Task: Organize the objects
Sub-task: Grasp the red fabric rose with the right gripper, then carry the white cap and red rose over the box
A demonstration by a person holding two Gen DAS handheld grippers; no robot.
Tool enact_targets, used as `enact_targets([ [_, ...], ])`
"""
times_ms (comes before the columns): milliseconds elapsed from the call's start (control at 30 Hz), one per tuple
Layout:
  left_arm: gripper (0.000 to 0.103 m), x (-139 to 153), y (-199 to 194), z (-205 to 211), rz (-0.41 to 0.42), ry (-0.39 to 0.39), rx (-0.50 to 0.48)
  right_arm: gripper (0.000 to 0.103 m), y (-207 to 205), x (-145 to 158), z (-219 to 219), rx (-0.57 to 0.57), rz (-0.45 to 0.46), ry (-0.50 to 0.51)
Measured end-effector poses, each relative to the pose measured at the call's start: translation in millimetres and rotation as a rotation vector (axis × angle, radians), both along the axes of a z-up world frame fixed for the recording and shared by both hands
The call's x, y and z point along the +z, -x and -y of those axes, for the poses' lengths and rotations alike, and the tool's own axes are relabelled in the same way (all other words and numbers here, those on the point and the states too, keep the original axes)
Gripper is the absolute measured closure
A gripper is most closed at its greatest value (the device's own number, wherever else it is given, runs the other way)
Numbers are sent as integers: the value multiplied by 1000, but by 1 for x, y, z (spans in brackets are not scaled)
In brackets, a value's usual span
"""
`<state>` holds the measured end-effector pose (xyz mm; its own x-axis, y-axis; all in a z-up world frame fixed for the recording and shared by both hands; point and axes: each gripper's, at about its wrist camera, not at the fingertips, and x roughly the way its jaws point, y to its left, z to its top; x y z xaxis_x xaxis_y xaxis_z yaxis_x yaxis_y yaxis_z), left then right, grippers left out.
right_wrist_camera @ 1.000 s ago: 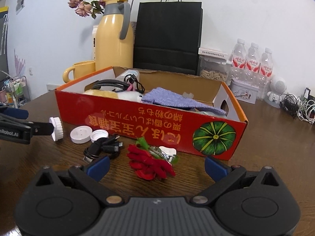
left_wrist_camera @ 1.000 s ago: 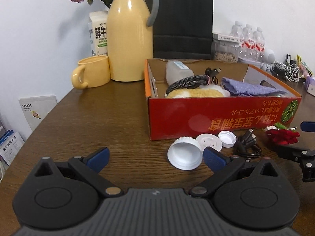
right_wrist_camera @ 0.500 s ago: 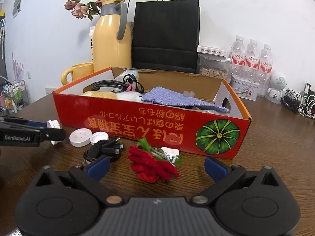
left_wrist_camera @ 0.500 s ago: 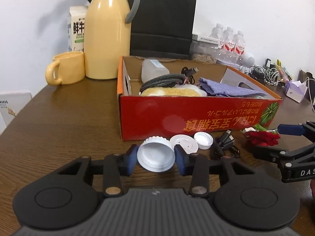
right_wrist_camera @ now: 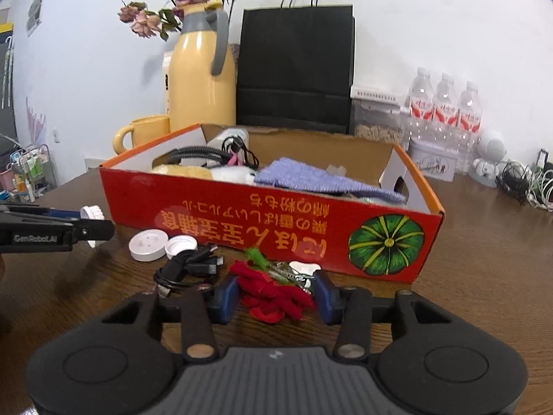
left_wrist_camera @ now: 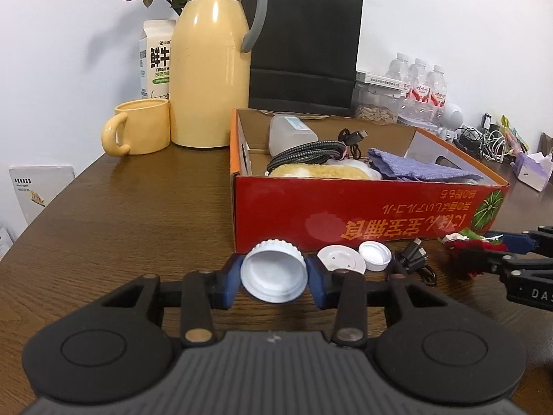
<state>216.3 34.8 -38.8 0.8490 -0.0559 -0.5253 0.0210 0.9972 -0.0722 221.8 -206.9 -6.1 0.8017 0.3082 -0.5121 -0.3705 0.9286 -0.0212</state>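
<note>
My left gripper (left_wrist_camera: 273,278) is shut on a large white ribbed cap (left_wrist_camera: 273,269), held just above the table in front of the red cardboard box (left_wrist_camera: 363,218). My right gripper (right_wrist_camera: 275,295) is shut on a red fabric flower (right_wrist_camera: 273,292) lying before the box (right_wrist_camera: 269,221). On the table between them lie a white round lid (left_wrist_camera: 341,258), a small white cap (left_wrist_camera: 375,256) and a black cable bundle (left_wrist_camera: 414,263). The box holds a purple cloth (right_wrist_camera: 311,178), cables, a yellow plush item and a clear bottle.
A yellow thermos (left_wrist_camera: 211,65), yellow mug (left_wrist_camera: 138,131), milk carton (left_wrist_camera: 155,58) and black paper bag (left_wrist_camera: 304,48) stand behind the box. Water bottles (right_wrist_camera: 446,103) and tangled cables (right_wrist_camera: 525,183) are at the back right. The table's left edge (left_wrist_camera: 41,218) is close.
My left gripper closed on the large white cap and lifted it slightly. My right gripper moved forward and closed on the red flower.
</note>
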Motion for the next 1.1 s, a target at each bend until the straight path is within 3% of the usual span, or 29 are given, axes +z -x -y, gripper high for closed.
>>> enact_targets([
  [800,62,8,13,-1,64,-6,61,64,22,20,13,-4,140,-83],
  [1100,62,39,13,18,134,-4,21,64,20,41,15,1,183,-103],
])
